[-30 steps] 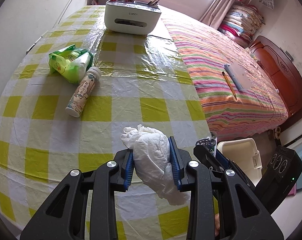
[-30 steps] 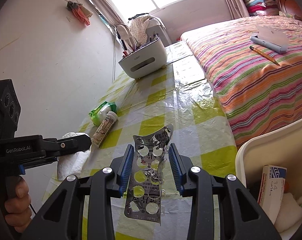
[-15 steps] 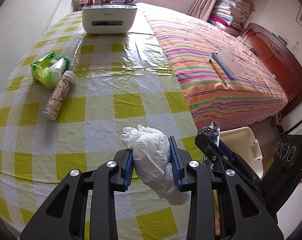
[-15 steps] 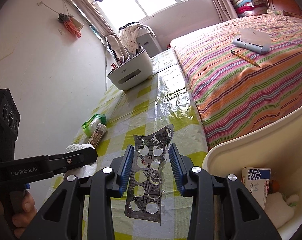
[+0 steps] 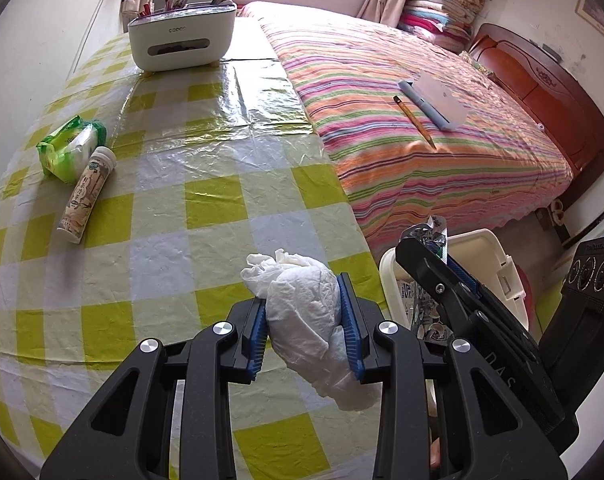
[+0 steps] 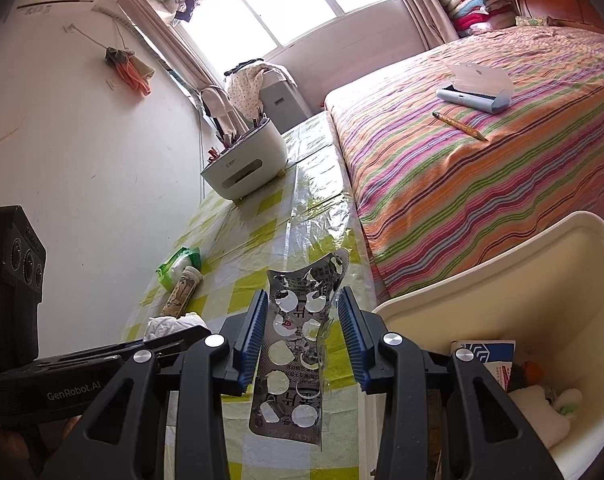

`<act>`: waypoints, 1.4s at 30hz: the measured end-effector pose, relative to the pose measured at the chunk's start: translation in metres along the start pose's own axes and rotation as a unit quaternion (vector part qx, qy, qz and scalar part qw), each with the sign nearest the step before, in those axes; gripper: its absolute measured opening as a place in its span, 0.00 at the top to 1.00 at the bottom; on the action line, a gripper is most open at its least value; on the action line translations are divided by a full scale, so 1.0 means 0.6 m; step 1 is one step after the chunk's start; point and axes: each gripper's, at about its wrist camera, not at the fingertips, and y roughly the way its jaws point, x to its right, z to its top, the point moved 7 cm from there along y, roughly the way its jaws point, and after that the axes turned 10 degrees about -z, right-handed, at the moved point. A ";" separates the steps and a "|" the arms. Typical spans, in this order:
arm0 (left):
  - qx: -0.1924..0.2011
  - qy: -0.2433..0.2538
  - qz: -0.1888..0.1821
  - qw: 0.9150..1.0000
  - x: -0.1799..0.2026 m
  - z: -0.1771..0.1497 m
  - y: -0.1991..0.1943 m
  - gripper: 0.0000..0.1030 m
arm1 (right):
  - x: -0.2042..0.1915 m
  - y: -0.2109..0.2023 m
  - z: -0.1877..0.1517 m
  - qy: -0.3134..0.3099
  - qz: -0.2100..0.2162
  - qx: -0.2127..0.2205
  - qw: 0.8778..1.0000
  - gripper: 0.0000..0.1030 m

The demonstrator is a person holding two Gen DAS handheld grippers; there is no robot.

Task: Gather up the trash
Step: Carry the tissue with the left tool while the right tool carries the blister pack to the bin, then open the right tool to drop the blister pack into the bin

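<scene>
Since the earlier frames we have carried both grippers sideways along the table point(image 5: 150, 208) toward the bin point(image 6: 534, 280), which now fills more of the right view. Our left gripper point(image 5: 307, 322) is clenched on one crumpled tissue point(image 5: 302, 304), held above the checked tablecloth near the table's edge. Our right gripper point(image 6: 304, 338) grasps one empty pill strip point(image 6: 298, 344), hanging just beside the bin's rim. Two things lie on the table: one green wipes packet point(image 5: 68, 148) and one tube point(image 5: 87, 196), touching each other. One white organizer point(image 5: 182, 40) holds pens. In the bin we see one small box point(image 6: 490, 356) and some soft white trash. "GenRobot.AI" is printed on the left gripper.
</scene>
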 end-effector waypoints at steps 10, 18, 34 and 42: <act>-0.004 0.029 -0.002 1.000 0.043 -0.011 0.016 0.68 | 0.029 -0.020 0.015 0.017 -0.018 0.021 0.999 0.64; -0.004 0.039 -0.012 0.999 0.074 -0.012 0.027 0.68 | 0.062 -0.035 0.035 0.026 -0.051 0.047 0.997 0.64; 0.011 0.102 0.005 0.995 0.125 -0.024 0.052 0.68 | 0.101 -0.049 0.052 0.021 -0.123 0.078 0.989 0.64; 0.008 0.106 0.004 0.994 0.131 -0.029 0.058 0.50 | 0.120 -0.054 0.054 0.032 -0.150 0.085 0.985 0.58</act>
